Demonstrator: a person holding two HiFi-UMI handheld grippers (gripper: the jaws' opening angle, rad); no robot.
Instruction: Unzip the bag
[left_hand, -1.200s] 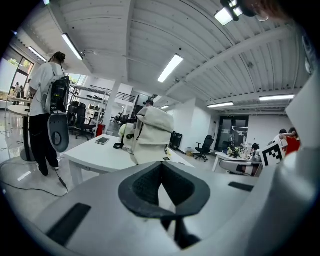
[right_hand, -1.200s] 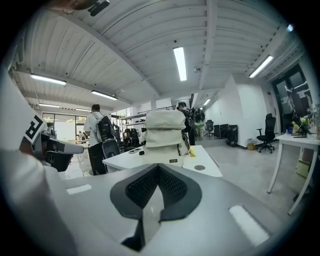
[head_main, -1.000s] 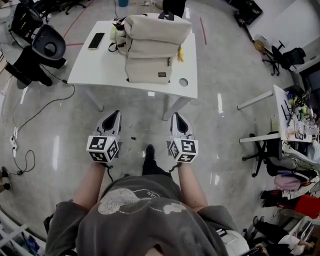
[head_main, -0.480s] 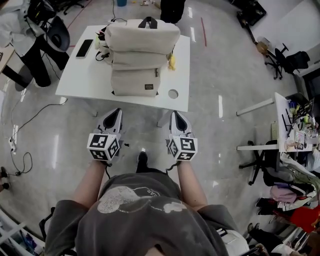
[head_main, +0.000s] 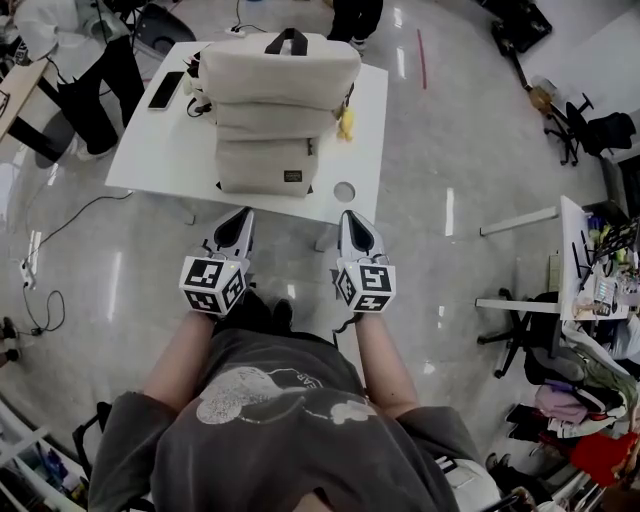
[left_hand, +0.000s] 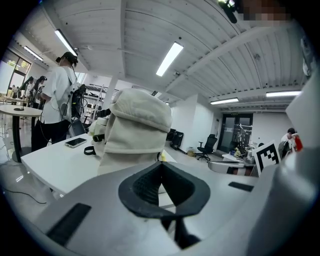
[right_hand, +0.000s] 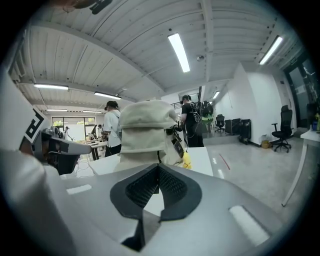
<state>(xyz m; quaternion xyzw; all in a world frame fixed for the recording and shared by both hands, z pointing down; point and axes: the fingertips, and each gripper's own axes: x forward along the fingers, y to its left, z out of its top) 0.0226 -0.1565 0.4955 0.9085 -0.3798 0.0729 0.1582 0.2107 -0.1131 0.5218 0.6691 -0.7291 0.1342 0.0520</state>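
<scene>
A cream backpack (head_main: 275, 105) with a black top handle stands upright on the white table (head_main: 160, 140). It also fills the middle of the left gripper view (left_hand: 137, 127) and the right gripper view (right_hand: 146, 131). My left gripper (head_main: 243, 222) hangs shut just short of the table's near edge, empty, below the bag's left corner. My right gripper (head_main: 352, 222) is level with it, also shut and empty, near the table's round hole (head_main: 345, 190). Neither touches the bag.
A phone (head_main: 165, 89) and black straps lie on the table left of the bag; a yellow toy (head_main: 346, 123) hangs at its right. A person (head_main: 75, 60) stands at the table's far left. Cables (head_main: 40, 260) cross the floor at left; desks and chairs (head_main: 580, 290) crowd the right.
The person has stepped forward: the table and bag have come closer, and both grippers now reach the table's near edge. Both stay shut.
</scene>
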